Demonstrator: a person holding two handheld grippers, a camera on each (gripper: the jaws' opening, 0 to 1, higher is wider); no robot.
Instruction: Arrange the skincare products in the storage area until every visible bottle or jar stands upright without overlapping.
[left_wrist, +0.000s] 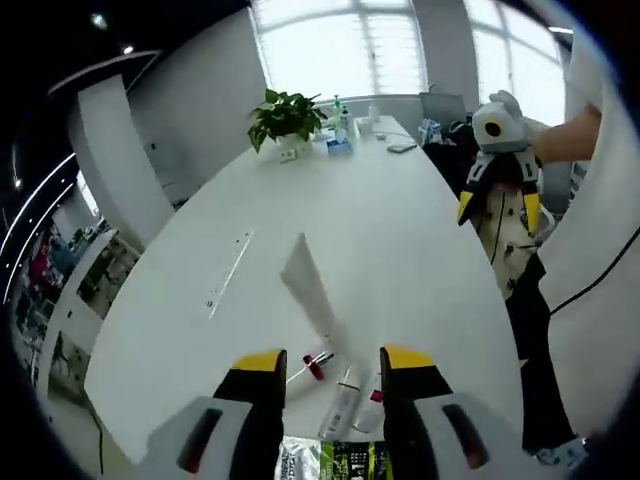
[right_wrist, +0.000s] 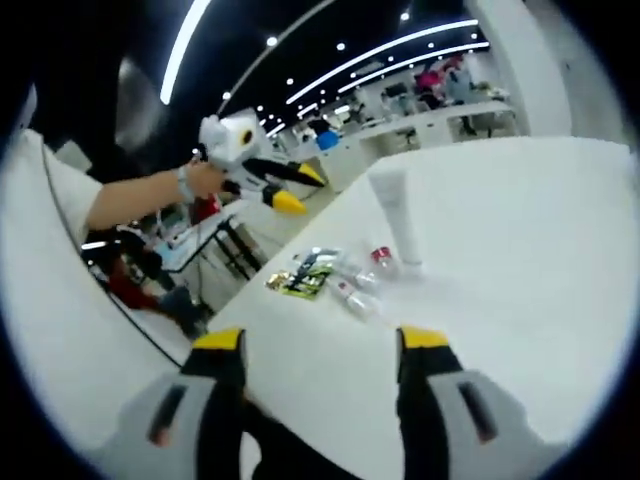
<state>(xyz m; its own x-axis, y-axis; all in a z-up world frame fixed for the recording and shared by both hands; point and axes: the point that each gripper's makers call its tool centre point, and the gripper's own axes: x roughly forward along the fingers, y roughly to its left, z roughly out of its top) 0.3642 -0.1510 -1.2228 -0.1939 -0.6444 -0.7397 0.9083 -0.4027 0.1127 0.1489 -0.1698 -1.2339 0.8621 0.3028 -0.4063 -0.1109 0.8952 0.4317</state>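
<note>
A white tube (left_wrist: 310, 288) stands on its cap on the white table (left_wrist: 400, 230). At its foot lie a small red-capped bottle (left_wrist: 316, 366), a white bottle (left_wrist: 345, 398) and another red-capped bottle (left_wrist: 373, 400), all on their sides. My left gripper (left_wrist: 333, 358) hovers open above them, holding nothing. In the right gripper view the tube (right_wrist: 398, 222) stands beyond my open right gripper (right_wrist: 322, 338), with the lying bottles (right_wrist: 355, 295) and a red cap (right_wrist: 382, 258) beside it. A hand holds each gripper up off the table: the right gripper (left_wrist: 498, 210) and the left gripper (right_wrist: 300, 190).
Foil sachets (left_wrist: 330, 460) (right_wrist: 300, 275) lie by the bottles near the table edge. A potted plant (left_wrist: 285, 115) and small items stand at the far end. A dark chair (left_wrist: 450, 150) stands by the table there. A cable (left_wrist: 600, 275) hangs at the right.
</note>
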